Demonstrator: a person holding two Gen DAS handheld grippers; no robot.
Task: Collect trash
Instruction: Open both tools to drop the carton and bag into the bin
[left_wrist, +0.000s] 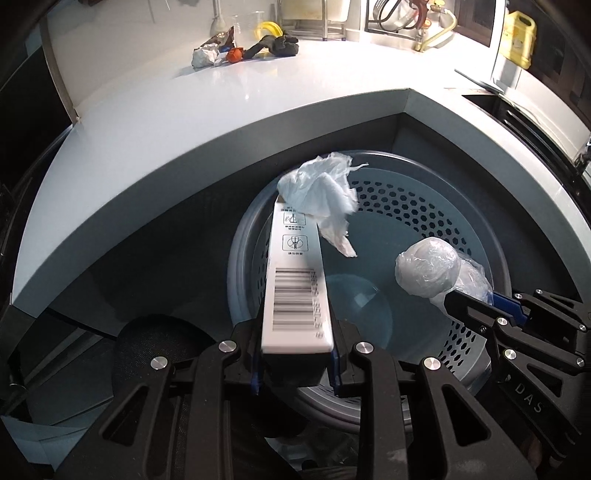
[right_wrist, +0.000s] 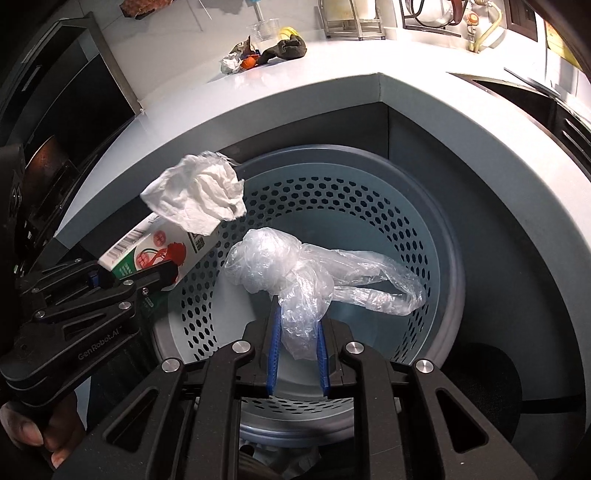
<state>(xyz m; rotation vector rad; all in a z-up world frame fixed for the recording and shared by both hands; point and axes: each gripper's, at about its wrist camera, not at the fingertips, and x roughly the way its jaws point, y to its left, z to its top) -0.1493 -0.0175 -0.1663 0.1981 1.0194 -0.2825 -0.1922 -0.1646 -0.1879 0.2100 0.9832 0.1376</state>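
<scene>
Drop step, judging by position. Left gripper (left_wrist: 295, 354) clamped on carton (left_wrist: 295, 288), tissue (left_wrist: 321, 195) at its far end; right gripper (right_wrist: 297, 354) pinching plastic bag (right_wrist: 295, 273). Bin (left_wrist: 424, 177) directly below both. Next: loosen both grips.

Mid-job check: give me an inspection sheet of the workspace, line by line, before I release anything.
Surface: white countertop, wrapping round a corner above the bin.
Job's things: grey perforated bin below both claws; carton with crumpled tissue at its far end; clear plastic bag, bunched.
Clutter: trash pile on the counter, including white paper, an orange piece and a dark rag.
Grippers: left claw shut on the carton; right claw around the bag's tail, both over the bin.
Cables: nothing seen; a pale hose at the back wall.
Surroundings: yellow jug, metal rack, sink edge.
</scene>
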